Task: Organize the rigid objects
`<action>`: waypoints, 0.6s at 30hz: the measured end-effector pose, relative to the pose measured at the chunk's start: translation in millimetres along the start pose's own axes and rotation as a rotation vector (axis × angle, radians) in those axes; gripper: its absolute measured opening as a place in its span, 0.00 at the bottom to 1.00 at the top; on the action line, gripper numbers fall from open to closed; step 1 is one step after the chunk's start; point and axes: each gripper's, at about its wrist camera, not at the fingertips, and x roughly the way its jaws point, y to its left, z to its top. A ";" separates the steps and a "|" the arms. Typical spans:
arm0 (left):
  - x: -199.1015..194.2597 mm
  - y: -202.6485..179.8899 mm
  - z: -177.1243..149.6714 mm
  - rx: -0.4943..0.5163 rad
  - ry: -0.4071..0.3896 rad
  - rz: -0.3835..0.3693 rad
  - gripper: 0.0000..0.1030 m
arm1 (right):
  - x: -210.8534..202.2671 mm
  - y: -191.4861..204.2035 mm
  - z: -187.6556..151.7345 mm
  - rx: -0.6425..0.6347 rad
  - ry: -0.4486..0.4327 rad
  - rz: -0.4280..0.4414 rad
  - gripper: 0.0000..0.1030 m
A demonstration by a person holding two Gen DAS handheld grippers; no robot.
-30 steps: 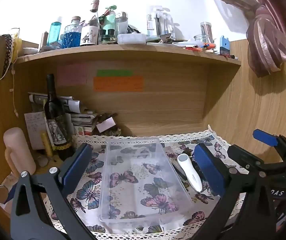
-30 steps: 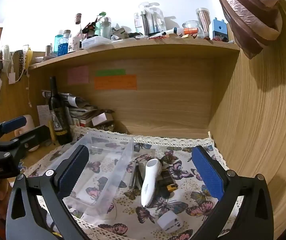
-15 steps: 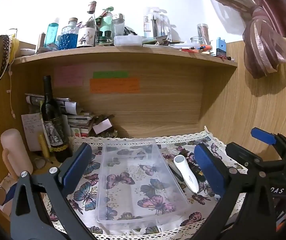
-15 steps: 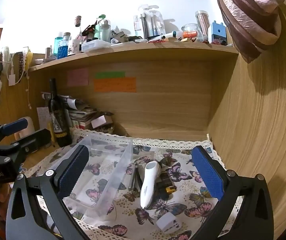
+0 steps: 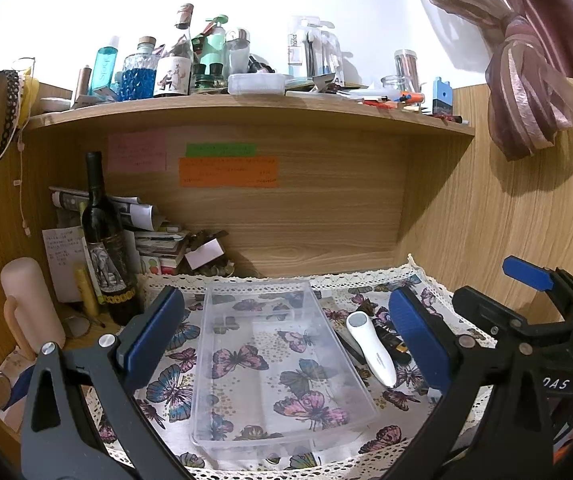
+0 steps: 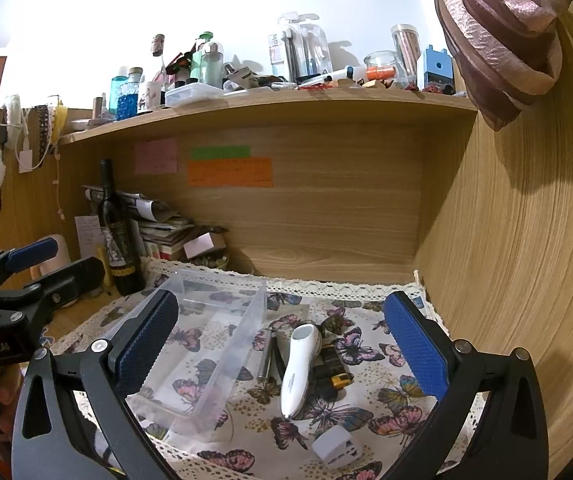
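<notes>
The left hand-held gripper (image 5: 286, 328) is wide open and holds nothing, with the clear box (image 5: 278, 364) sitting between its two blue pads on the butterfly cloth (image 5: 166, 388). The right hand-held gripper (image 6: 282, 344) is wide open too and holds nothing. Between its pads, on the cloth just right of the box, lie a white gadget (image 6: 300, 364), a thin metal tool (image 6: 264, 358), a small black and yellow thing (image 6: 336, 364) and, nearer the camera, a white plug (image 6: 336, 446).
</notes>
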 end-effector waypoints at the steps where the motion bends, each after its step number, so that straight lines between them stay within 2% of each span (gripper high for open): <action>1: -0.1 -0.3 -0.1 0.001 0.000 0.000 1.00 | -0.3 0.7 -0.6 -0.001 0.000 0.000 1.00; 18: 0.0 -0.9 -1.4 0.000 -0.003 -0.012 1.00 | 1.0 4.1 0.8 -0.004 0.005 0.003 1.00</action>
